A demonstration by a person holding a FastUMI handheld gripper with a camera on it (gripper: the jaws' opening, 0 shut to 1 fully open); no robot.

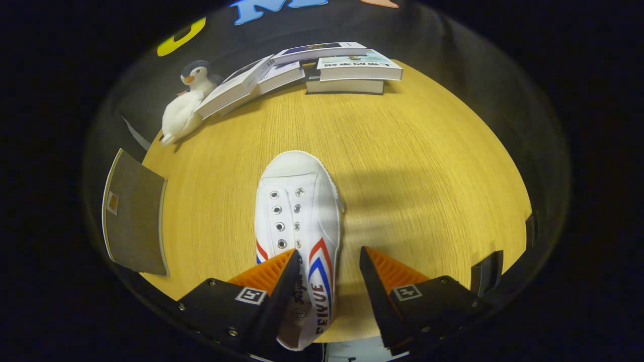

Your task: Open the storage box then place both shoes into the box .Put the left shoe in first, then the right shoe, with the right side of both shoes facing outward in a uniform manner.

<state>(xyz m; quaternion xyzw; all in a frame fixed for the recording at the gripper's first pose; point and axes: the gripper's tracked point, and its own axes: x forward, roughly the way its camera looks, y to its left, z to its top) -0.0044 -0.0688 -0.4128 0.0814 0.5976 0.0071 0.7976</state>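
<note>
A white canvas shoe (297,221) with red and blue stripes lies at centre frame on a round wooden table (427,166), toe pointing away, its heel end between the fingers of the gripper (329,264), whose jaws stand apart with a gap on the right side. Stacked books (352,73) sit at the top, a plush penguin (188,103) upper left, a grey board (133,213) at left.

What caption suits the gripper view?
Open gripper straddles a white shoe on the table, books and penguin beyond.
</note>
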